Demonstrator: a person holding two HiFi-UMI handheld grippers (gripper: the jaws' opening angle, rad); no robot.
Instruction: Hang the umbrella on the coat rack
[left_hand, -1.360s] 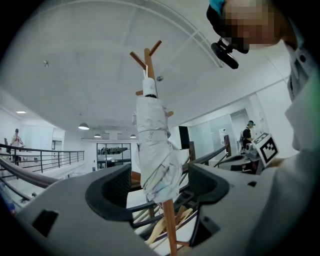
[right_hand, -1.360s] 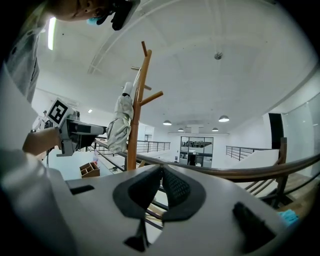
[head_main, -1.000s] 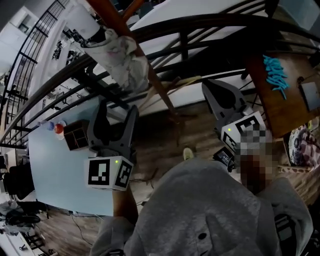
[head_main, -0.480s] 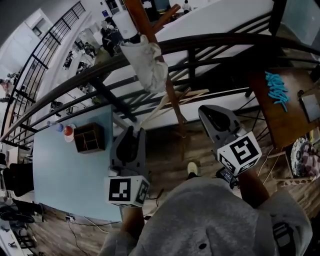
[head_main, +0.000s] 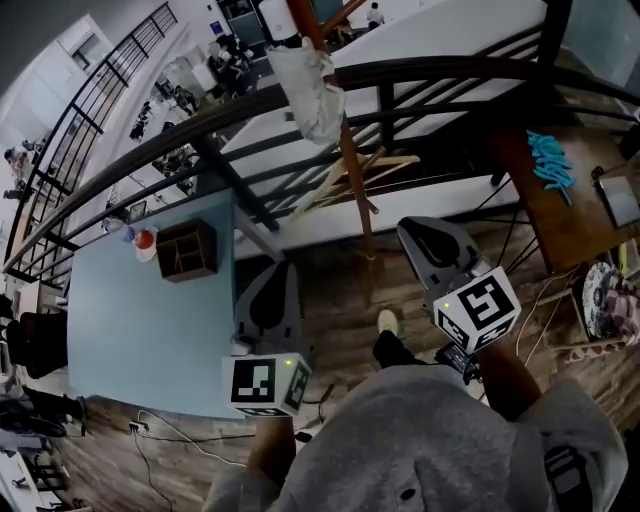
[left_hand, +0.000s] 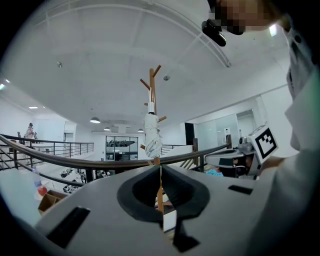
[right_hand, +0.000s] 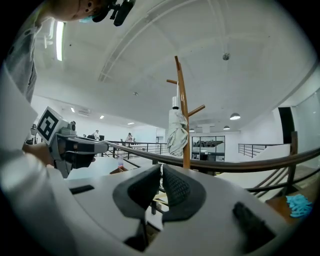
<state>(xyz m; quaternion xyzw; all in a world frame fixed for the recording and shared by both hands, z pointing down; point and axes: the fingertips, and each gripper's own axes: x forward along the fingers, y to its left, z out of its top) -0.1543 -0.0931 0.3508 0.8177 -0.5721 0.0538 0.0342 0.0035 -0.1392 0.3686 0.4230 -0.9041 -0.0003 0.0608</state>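
Note:
A pale folded umbrella (head_main: 312, 80) hangs high on the wooden coat rack (head_main: 352, 170), behind the black railing. It also hangs on the pole in the left gripper view, umbrella (left_hand: 151, 131) on rack (left_hand: 152, 92), and in the right gripper view, umbrella (right_hand: 176, 131) on rack (right_hand: 183, 115). My left gripper (head_main: 268, 278) is well short of the rack, jaws shut with nothing between them (left_hand: 160, 168). My right gripper (head_main: 417, 230) is beside it, also apart from the rack, its pads together and empty (right_hand: 161, 168).
A curved black railing (head_main: 420, 72) runs between me and the rack. A light blue table (head_main: 130, 330) at the left carries a wooden box (head_main: 186, 250) and a red-capped bottle (head_main: 146, 240). A wooden table (head_main: 560, 210) with blue items (head_main: 552, 160) stands at the right.
Both grippers have drawn back from the rack toward me. The left jaws, wide open beside the umbrella a second ago, have shut empty. The umbrella stays on the rack.

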